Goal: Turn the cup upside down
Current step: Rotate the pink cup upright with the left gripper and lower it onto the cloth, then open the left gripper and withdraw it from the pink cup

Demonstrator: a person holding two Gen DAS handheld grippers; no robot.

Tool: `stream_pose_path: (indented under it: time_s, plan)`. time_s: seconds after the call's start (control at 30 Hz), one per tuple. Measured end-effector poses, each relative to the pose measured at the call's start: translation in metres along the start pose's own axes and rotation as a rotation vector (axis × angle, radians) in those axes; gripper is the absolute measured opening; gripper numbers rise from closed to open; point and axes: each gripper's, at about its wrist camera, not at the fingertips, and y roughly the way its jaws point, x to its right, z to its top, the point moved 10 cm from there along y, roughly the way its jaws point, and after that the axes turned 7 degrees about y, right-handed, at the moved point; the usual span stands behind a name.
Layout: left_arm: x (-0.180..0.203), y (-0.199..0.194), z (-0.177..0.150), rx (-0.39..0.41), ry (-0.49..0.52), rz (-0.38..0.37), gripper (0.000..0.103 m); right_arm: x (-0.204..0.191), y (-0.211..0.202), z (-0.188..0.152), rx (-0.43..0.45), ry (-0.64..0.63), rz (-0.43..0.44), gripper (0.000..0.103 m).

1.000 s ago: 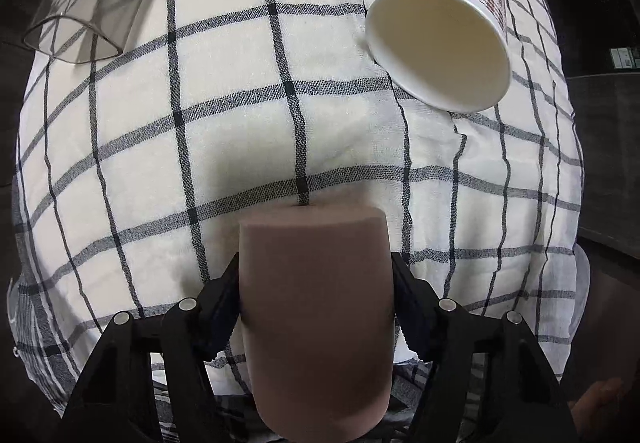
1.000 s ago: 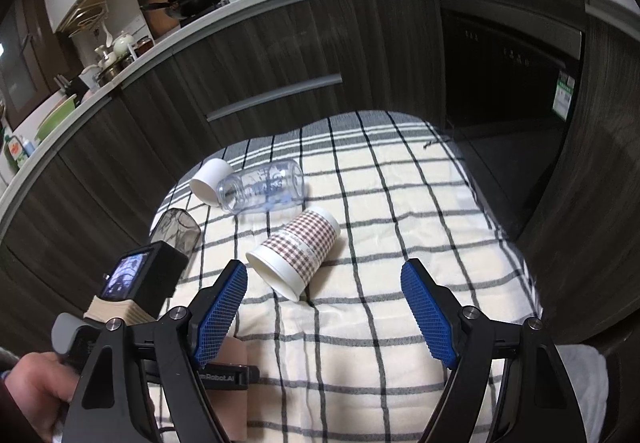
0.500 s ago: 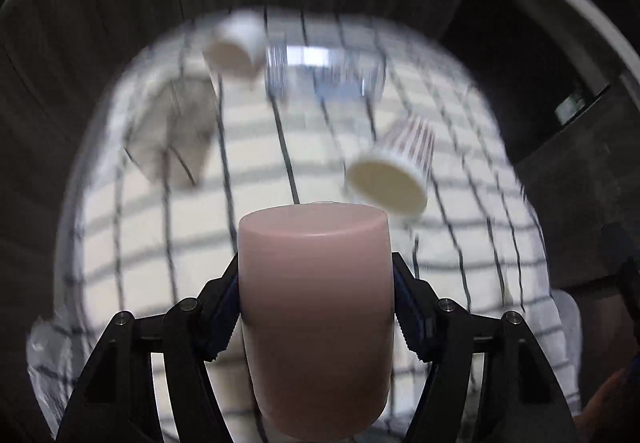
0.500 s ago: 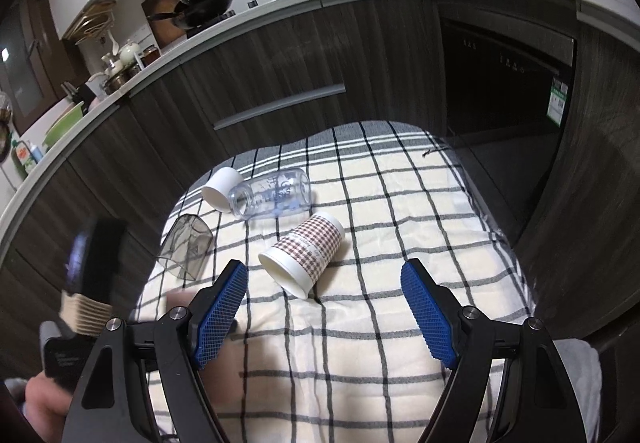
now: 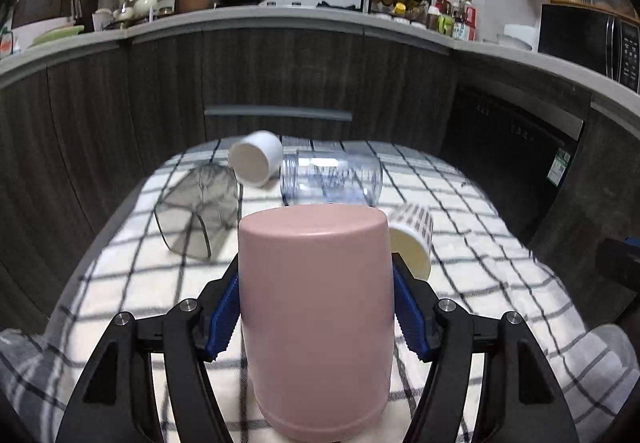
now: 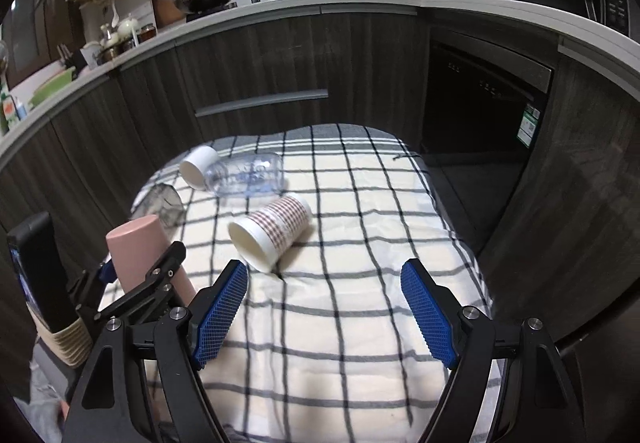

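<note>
My left gripper [image 5: 316,307] is shut on a pink cup [image 5: 316,315], its closed base toward the top of the left wrist view, above the checked cloth. In the right wrist view the pink cup [image 6: 136,247] stands base up in the left gripper [image 6: 132,283] at the left edge of the cloth. Its mouth is hidden. My right gripper [image 6: 324,311] is open and empty above the near middle of the cloth.
A checked paper cup [image 6: 272,235] lies on its side mid-cloth. A clear bottle [image 6: 248,175] with a white cap [image 6: 198,171] and a clear smoky cup [image 6: 164,203] lie farther back. The checked cloth [image 6: 360,211] covers the table. Dark cabinets [image 6: 260,63] stand behind.
My left gripper has tilted up from facing down at the cloth to facing level toward the cabinets, still holding the pink cup. The right gripper stays open and has barely moved.
</note>
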Motion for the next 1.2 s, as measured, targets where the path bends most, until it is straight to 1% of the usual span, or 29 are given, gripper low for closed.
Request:
stream_pose_path:
  time_s: [0.13, 0.2, 0.5, 0.57, 0.67, 0.73, 0.97, 1.2]
  plan:
    - [0.005, -0.005, -0.019, -0.054, 0.028, -0.002, 0.067, 0.005, 0.001, -0.008, -0.020, -0.004, -0.015, 0.079]
    - [0.007, -0.010, -0.026, -0.062, 0.039, 0.002, 0.068, 0.006, 0.000, -0.009, -0.021, -0.003, -0.019, 0.079]
    - [0.008, -0.022, -0.044, -0.127, 0.012, -0.024, 0.068, 0.010, -0.003, -0.016, -0.039, 0.010, -0.022, 0.079]
    - [0.008, -0.024, -0.045, -0.134, 0.002, -0.031, 0.073, 0.010, -0.004, -0.018, -0.041, 0.007, -0.023, 0.079]
    - [0.008, -0.028, -0.043, -0.126, 0.000, -0.033, 0.079, 0.009, -0.006, -0.019, -0.040, 0.007, -0.022, 0.079]
    - [0.009, -0.032, -0.040, -0.115, 0.002, -0.040, 0.081, 0.008, -0.010, -0.019, -0.037, 0.009, -0.020, 0.079]
    - [0.008, -0.052, -0.025, -0.084, -0.001, -0.050, 0.082, 0.003, -0.029, -0.012, 0.000, 0.006, -0.007, 0.079]
    - [-0.006, -0.085, -0.009, -0.059, -0.042, -0.039, 0.082, -0.010, -0.052, -0.007, 0.040, -0.003, 0.021, 0.079]
